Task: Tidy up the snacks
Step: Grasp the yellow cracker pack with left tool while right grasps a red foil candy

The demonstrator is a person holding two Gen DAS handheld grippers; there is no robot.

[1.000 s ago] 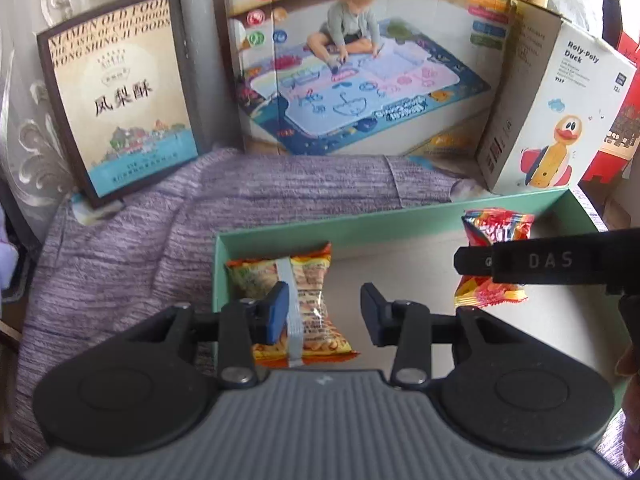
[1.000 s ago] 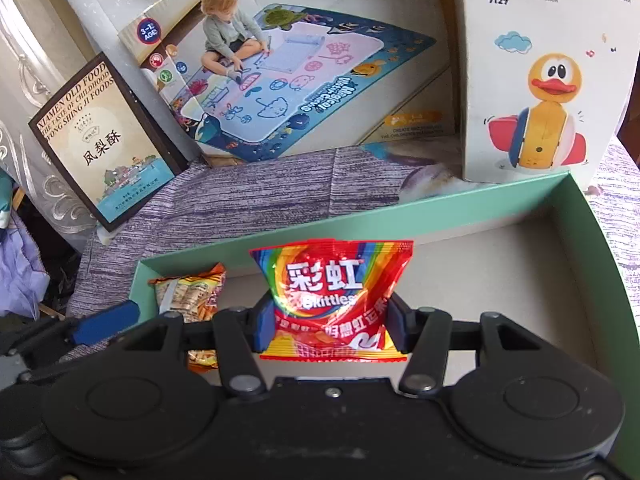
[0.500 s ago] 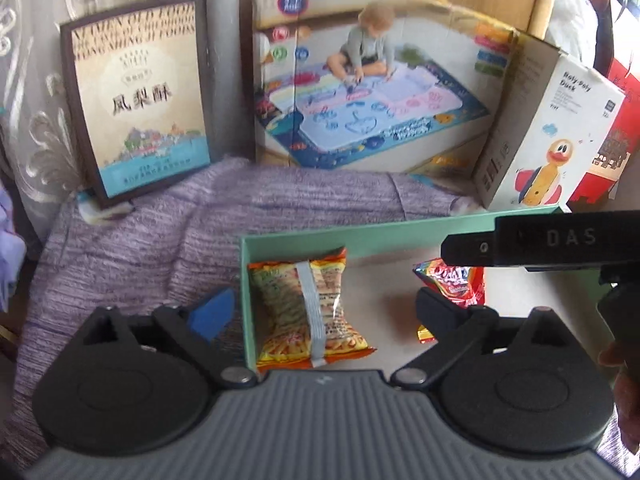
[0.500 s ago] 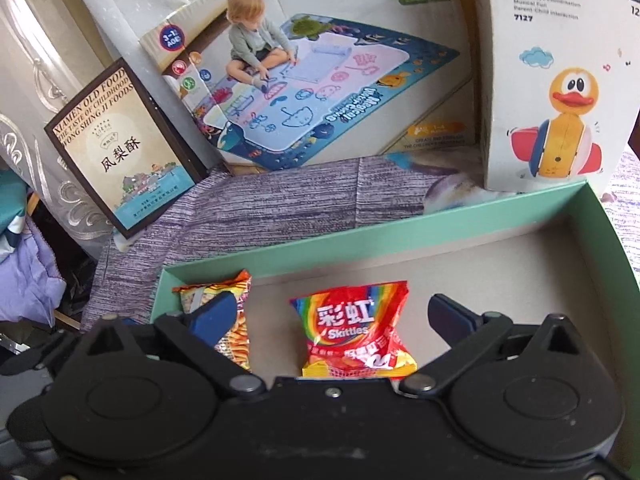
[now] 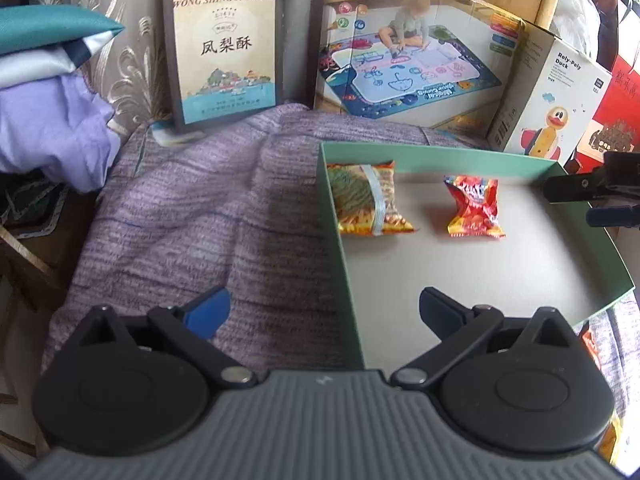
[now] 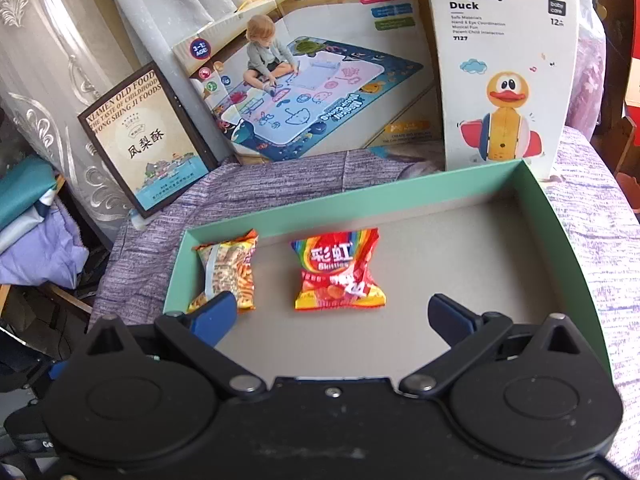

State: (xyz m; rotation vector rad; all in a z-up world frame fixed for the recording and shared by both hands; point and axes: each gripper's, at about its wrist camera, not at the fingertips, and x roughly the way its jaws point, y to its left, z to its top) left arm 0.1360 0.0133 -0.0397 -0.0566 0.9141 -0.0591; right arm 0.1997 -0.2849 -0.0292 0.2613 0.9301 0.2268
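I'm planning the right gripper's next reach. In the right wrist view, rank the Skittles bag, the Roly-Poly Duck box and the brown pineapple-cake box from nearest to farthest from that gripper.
From the right gripper, jaws open with nothing between them:
1. Skittles bag, straight ahead on the green tray's floor.
2. Roly-Poly Duck box, standing beyond the tray's far right corner.
3. Pineapple-cake box, far left, leaning against the curtain.
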